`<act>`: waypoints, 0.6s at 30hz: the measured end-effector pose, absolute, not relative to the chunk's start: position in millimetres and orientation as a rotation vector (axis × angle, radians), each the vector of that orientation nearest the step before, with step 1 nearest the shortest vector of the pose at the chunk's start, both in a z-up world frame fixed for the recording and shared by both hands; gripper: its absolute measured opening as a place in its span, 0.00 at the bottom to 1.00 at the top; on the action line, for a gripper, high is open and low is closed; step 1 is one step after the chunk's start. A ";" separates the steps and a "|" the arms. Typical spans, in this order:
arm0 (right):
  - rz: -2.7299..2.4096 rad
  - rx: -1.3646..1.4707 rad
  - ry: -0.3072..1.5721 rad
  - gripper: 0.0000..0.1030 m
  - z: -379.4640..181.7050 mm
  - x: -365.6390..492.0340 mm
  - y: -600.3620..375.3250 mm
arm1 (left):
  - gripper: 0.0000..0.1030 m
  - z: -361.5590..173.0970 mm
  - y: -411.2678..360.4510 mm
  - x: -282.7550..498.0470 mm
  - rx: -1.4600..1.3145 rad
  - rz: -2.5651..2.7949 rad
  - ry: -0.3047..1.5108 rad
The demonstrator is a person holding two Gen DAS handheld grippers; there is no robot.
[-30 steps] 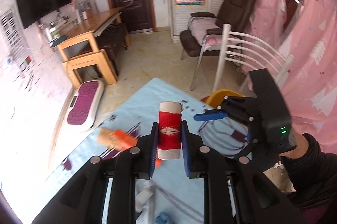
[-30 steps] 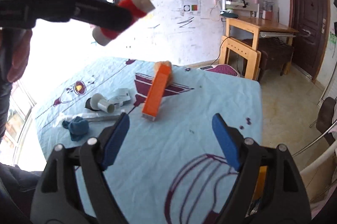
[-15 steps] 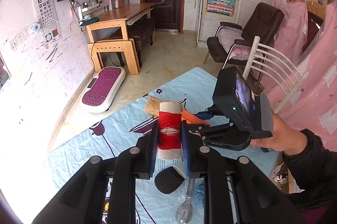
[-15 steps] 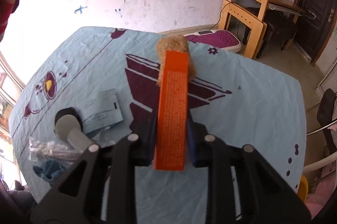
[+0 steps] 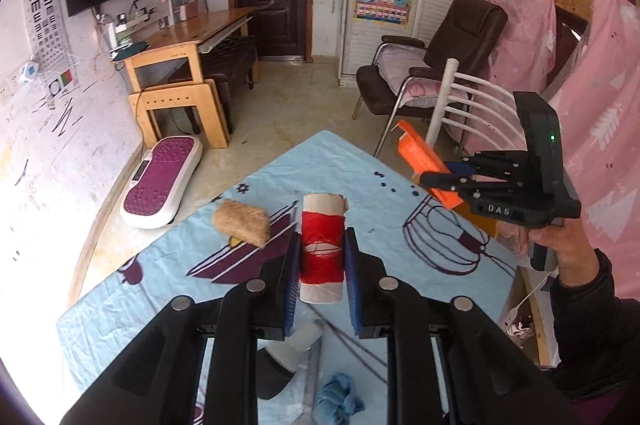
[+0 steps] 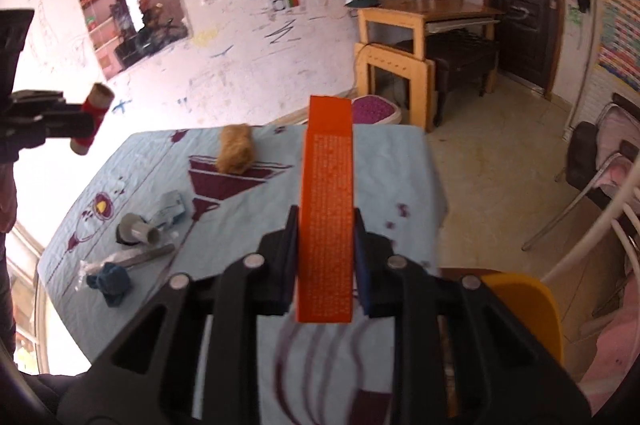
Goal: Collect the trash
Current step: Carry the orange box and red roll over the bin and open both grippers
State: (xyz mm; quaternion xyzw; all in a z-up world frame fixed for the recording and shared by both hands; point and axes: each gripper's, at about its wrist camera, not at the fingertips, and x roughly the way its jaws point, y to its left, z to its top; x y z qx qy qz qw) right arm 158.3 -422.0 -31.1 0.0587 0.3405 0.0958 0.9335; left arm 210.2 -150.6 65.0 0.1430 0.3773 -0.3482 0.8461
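Right wrist view: one orange box [image 6: 326, 213] pinched upright in the right gripper [image 6: 325, 257], lifted above the blue tablecloth [image 6: 400, 161]. Left gripper [image 5: 322, 271] squeezes one red thread spool [image 5: 322, 249]. On the cloth: one brown sponge [image 6: 235, 149], one blue rag [image 6: 110, 283].

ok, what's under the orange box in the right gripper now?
The orange box is lifted in the right gripper, off the table. Below it lies bare blue tablecloth with purple print. The strip directly behind the box is hidden.
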 end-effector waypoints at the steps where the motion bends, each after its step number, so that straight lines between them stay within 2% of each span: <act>1: 0.152 0.140 0.704 0.22 -37.1 153.3 -442.8 | 0.17 62.6 -162.4 208.6 0.309 -0.759 0.795; 9: -0.050 0.214 0.857 0.23 -121.2 149.9 -525.1 | 0.17 34.4 -267.1 199.0 0.365 -0.910 0.821; 11: -0.076 0.237 0.869 0.42 -134.0 150.6 -535.8 | 0.17 24.4 -289.3 197.6 0.371 -0.930 0.842; 12: -0.084 0.254 0.855 0.67 -136.3 149.0 -540.9 | 0.17 19.9 -300.9 194.8 0.377 -0.939 0.853; 13: -0.084 0.280 0.838 0.80 -137.4 146.7 -546.5 | 0.17 13.4 -313.7 193.4 0.390 -0.948 0.866; 18: -0.131 0.401 0.759 0.80 -135.9 126.4 -581.8 | 0.17 -13.2 -370.6 190.5 0.443 -0.963 0.920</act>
